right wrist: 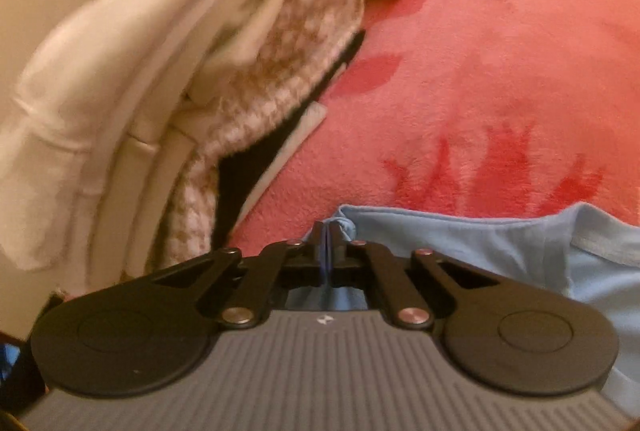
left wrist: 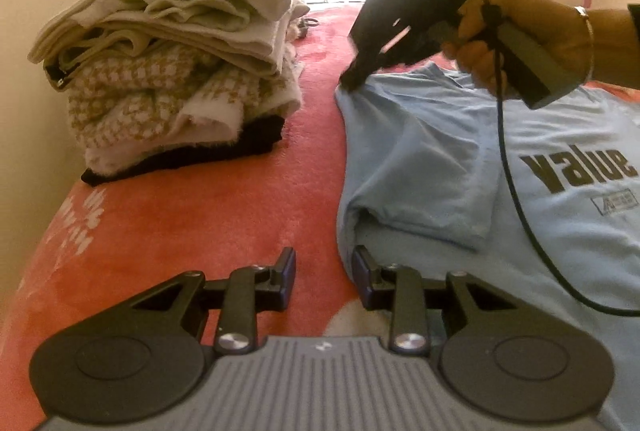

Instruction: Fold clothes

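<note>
Two claws work our soft, light blue shirt (left wrist: 460, 151): right claw (right wrist: 328, 243) pinches its shoulder corner; left claw (left wrist: 324, 271) gapes partly, empty, straddling the hem edge.

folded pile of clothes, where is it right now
In the left wrist view the folded pile sits left on the pink blanket, against the wall, beside the blue t-shirt.

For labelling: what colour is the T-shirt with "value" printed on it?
Light blue T-shirt, clearest in the left wrist view.

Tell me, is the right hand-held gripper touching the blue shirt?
Touching. The right wrist view shows the right hand-held gripper pinched shut on the blue shirt's edge.
</note>
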Action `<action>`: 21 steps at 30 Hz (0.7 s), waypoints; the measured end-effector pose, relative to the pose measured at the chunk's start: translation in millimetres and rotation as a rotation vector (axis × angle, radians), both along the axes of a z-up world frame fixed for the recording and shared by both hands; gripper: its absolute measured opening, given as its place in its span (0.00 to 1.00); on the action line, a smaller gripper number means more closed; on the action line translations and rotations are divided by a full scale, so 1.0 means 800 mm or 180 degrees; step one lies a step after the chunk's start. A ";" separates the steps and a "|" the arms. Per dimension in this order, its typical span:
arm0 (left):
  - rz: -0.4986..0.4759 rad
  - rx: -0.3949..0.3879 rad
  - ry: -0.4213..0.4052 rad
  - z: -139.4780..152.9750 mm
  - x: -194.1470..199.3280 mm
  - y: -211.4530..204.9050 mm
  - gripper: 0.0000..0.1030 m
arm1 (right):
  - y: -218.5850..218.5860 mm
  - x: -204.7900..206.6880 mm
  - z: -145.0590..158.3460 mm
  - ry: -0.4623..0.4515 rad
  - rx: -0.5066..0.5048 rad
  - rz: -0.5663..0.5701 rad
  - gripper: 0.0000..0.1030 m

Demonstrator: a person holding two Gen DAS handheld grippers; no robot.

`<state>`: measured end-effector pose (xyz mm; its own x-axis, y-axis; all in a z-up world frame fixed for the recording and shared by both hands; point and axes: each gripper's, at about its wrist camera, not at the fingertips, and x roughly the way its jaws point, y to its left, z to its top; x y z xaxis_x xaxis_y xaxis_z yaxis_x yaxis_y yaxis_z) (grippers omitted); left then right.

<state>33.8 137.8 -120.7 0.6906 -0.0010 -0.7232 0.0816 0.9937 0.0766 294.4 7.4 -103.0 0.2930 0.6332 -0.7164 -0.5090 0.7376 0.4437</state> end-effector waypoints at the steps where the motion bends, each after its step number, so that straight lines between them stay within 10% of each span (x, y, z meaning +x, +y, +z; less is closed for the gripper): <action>1: -0.0018 -0.0015 0.0019 0.004 -0.003 0.002 0.32 | -0.017 -0.003 0.010 -0.0066 0.0051 -0.0061 0.04; 5: -0.0033 -0.0280 -0.0028 0.030 -0.009 0.016 0.31 | -0.082 -0.015 0.054 -0.0276 0.0157 -0.0223 0.05; 11: -0.0274 -0.0431 -0.0205 0.047 0.020 -0.009 0.31 | -0.081 -0.071 0.062 -0.0351 -0.0219 0.0521 0.05; 16: -0.0503 -0.0295 0.0417 0.002 0.043 -0.035 0.30 | -0.077 -0.091 0.003 -0.0355 -0.0821 0.0601 0.02; 21: -0.0543 -0.0443 0.0375 0.020 0.019 -0.020 0.29 | -0.099 -0.092 0.025 -0.0421 -0.0540 0.0361 0.06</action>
<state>48.8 122.0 -105.0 0.5829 -0.2156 -0.7834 0.2495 0.9651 -0.0799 220.7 -71.6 -83.4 0.3251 0.5412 -0.7755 -0.6383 0.7306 0.2423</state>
